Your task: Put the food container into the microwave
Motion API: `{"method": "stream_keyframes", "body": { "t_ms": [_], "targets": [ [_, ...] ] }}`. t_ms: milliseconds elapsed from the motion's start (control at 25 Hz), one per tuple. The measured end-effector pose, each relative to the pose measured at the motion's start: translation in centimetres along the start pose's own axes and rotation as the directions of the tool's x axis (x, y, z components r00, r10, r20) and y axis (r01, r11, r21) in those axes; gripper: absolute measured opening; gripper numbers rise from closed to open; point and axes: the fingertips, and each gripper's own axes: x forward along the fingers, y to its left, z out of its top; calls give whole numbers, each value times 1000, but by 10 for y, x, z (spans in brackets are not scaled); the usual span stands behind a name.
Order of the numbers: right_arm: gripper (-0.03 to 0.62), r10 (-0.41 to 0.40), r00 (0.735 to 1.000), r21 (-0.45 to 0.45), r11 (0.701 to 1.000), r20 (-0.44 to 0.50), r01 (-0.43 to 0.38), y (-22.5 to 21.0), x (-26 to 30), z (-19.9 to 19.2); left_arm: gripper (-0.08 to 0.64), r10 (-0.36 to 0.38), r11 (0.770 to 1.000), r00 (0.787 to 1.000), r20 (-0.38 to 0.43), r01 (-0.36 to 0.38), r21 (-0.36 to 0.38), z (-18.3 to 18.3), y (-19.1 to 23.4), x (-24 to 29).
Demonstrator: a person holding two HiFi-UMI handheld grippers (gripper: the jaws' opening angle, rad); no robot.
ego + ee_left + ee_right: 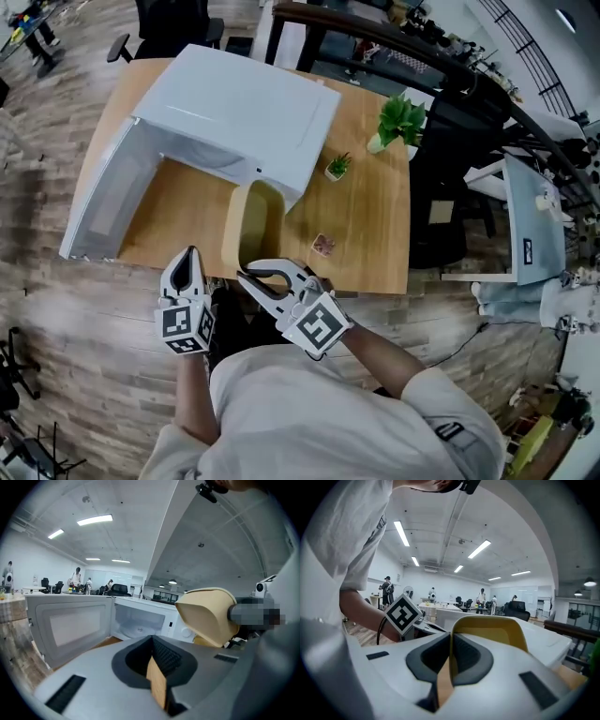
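At the far left the microwave's door (103,197) hangs wide open, and the microwave (234,112) itself sits on the wooden table (375,216). From the head view its roof hides the cavity. Only the left gripper view shows the white inside and the turntable.

Next comes our left gripper (191,255), jaws pressed together with nothing between them, held off the table's near edge.

Just to its right is the food container (251,220), a tan, open-topped tub in front of the microwave's opening. Our right gripper (248,275) has its jaws clamped narrow on the near wall, with the rim running up between the pads.

We judge the tub to be light, thin-walled and fairly stiff, but smooth. Pinched by one wall it may flex or swing, so we want the hold deep on the rim, close to a corner. The idle left gripper could steady the far side.

The tub looks tilted and off the table in the left gripper view, but we cannot tell whether its base touches the wood. We see nothing inside, though its floor is partly hidden.

Further right a small object (323,246) on the table is too small to name.
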Motion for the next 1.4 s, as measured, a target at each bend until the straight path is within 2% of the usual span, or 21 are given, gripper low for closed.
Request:
{"method": "stream_keyframes", "body": {
  "t_ms": [240,520,840,1400],
  "targets": [
    [20,56,998,17,998,-5,-56,5,39,-12,12,54,998,998,-21,-54,-28,-14,31,-6],
    [20,99,993,-8,995,-59,-100,1,90,-24,12,74,996,996,-42,-76,-43,-22,67,0],
    [20,106,985,-14,994,-139,-109,-16,143,-31,12,54,996,997,-59,-58,-64,-22,104,22],
    [20,114,963,-5,993,-245,-118,-32,197,-55,12,13,996,996,-86,-20,-87,-35,136,47]
  ]
}}
